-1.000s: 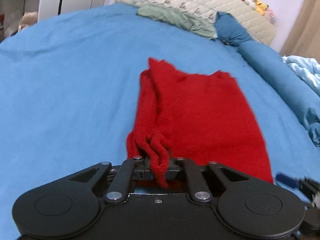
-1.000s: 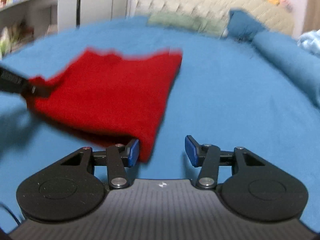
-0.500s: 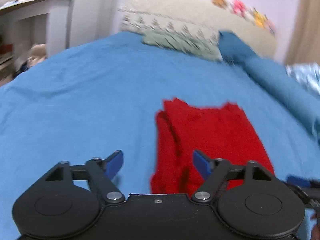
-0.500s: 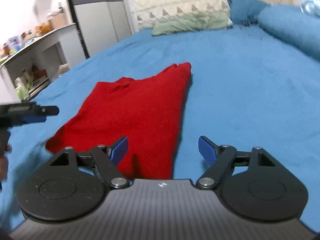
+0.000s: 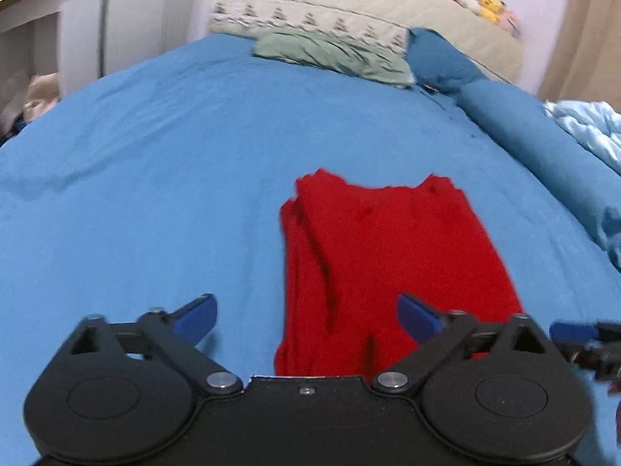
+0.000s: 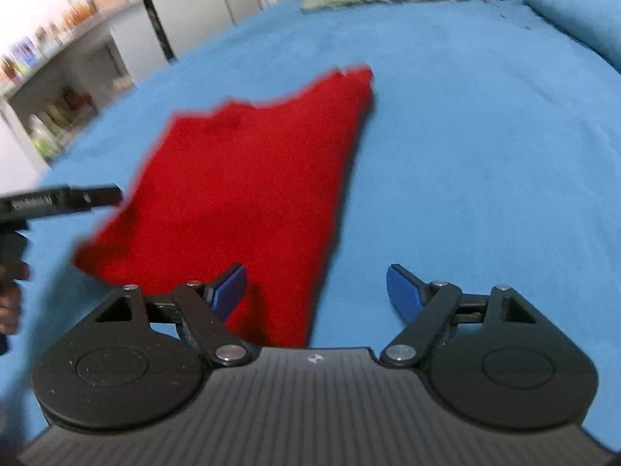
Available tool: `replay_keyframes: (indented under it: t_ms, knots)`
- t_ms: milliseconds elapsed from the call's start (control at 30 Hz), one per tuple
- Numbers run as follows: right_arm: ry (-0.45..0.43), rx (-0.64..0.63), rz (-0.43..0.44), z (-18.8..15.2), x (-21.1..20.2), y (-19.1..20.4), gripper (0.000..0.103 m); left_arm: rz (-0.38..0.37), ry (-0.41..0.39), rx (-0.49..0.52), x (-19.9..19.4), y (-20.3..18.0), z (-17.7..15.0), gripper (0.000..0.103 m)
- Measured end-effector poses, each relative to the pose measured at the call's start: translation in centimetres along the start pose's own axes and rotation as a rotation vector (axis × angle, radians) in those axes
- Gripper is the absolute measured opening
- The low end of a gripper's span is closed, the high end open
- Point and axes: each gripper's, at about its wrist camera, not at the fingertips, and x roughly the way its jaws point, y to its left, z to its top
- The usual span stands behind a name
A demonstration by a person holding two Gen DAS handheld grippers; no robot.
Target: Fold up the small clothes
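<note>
Starting on your left, your left gripper (image 5: 306,316) has its jaws spread wide and holds nothing; the near left corner of the red garment (image 5: 388,264) lies just ahead, between the blue fingertips (image 5: 196,316). The garment rests flat on the blue bedspread (image 5: 155,178), already doubled, with stacked layers showing along its left edge and its long axis running straight away from you toward the pillows (image 5: 330,52). Moving right, your right gripper (image 6: 316,289) is likewise spread and empty, sitting at the near right corner, so the cloth lies ahead and to its left. Each hand looks about equally near its own corner, so a fold away from you would likely suit both.
</note>
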Motion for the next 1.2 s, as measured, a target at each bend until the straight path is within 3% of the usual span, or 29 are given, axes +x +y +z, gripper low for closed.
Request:
replay_keyframes:
  t_ms: [67, 167, 300, 433, 567, 667, 700, 733, 833, 1000, 1200]
  knots:
    - [0.007, 0.040, 0.049, 2.6, -0.4, -0.8, 0.102, -0.029, 0.046, -0.006, 0.9, 0.4, 2.0, 0.102]
    - [0.108, 0.152, 0.114, 6.0, 0.9, -2.3, 0.103, -0.097, 0.127, -0.077, 3.1, 1.8, 4.2, 0.102]
    - [0.155, 0.271, 0.152, 7.7, 3.3, -3.8, 0.103, -0.152, 0.259, -0.161, 6.4, 3.0, 5.1, 0.102]
    - [0.162, 0.296, 0.149, 7.7, 5.6, -4.4, 0.103, -0.131, 0.286, -0.146, 7.6, 3.0, 4.6, 0.099]
    - [0.178, 0.335, 0.178, 6.9, 7.4, -4.9, 0.103, -0.187, 0.293, -0.132, 8.5, 2.4, 4.1, 0.088]
    - [0.178, 0.319, 0.168, 6.5, 8.3, -4.5, 0.092, -0.171, 0.284, -0.059, 8.8, 1.1, 3.9, 0.079]
    - [0.173, 0.314, 0.170, 6.4, 8.5, -4.4, 0.082, -0.180, 0.277, -0.049, 8.8, 0.8, 3.8, 0.063]
    - [0.173, 0.319, 0.190, 6.4, 8.7, -4.3, 0.061, -0.196, 0.276, -0.050, 8.7, 0.6, 3.8, 0.055]
    - [0.176, 0.336, 0.193, 6.6, 8.7, -3.9, 0.041, -0.168, 0.264, -0.047, 8.1, -0.2, 4.3, 0.031]
    - [0.113, 0.330, 0.208, 7.7, 6.0, -3.1, 0.037, -0.197, 0.184, -0.020, 4.2, -2.3, 5.4, 0.023]
    - [0.058, 0.319, 0.273, 6.9, -2.4, -3.9, 0.037, -0.265, 0.157, 0.028, -2.5, -7.5, 3.3, 0.022]
